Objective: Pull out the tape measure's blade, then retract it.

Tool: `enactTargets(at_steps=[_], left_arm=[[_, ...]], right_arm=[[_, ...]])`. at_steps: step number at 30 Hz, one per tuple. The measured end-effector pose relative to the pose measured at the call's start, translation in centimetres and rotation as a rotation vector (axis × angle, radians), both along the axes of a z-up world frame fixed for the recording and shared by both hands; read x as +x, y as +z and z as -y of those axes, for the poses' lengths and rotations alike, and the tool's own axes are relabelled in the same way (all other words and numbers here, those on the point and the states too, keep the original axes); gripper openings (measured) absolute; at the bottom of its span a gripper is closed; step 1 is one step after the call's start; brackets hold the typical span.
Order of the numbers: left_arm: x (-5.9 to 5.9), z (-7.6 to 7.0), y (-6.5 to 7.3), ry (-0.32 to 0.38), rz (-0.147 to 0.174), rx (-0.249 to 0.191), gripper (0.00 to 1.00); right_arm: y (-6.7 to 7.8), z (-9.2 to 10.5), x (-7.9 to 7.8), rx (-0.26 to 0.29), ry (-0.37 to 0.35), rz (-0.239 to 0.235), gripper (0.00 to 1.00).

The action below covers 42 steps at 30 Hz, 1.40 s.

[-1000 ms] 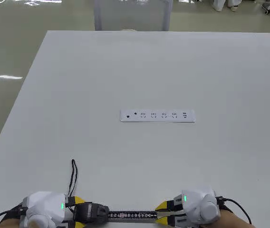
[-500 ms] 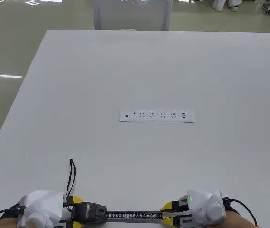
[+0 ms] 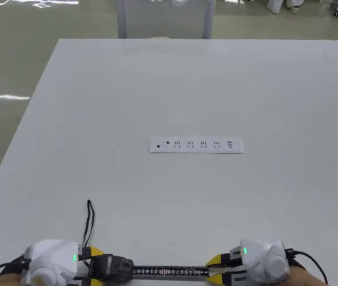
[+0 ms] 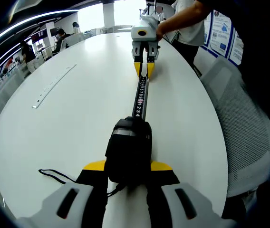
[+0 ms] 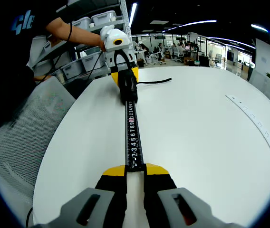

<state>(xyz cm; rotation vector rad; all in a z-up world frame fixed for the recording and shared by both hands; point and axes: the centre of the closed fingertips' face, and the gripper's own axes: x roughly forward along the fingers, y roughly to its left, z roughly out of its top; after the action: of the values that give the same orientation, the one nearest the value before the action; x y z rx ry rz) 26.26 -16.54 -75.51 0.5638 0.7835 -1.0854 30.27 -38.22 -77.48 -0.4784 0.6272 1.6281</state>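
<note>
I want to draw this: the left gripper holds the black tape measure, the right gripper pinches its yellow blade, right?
No: the blade is black with white numbers, as the right gripper view shows. The left gripper does hold the black tape measure, and the right gripper pinches the blade.

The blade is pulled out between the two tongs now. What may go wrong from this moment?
1. The right tongs pinch only the end of the blade. If it slips, the blade may snap back toward the case.
2. The loose strap lies on the table beside the left tongs and might get caught during retracting.
</note>
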Motion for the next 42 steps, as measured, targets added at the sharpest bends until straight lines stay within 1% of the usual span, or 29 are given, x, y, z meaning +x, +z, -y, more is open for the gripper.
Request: enactTargets(at_steps=[28,42], left_arm=[[0.0,0.2,0.0,0.014,-0.016,0.002,0.27],[-0.1,0.1,-0.1,0.016,-0.027,0.005,0.27]], right_arm=[[-0.2,2.5,0.3,-0.017,-0.013,-0.007,0.10],[-0.1,3.6,0.5,-0.020,-0.015,-0.018,0.10]])
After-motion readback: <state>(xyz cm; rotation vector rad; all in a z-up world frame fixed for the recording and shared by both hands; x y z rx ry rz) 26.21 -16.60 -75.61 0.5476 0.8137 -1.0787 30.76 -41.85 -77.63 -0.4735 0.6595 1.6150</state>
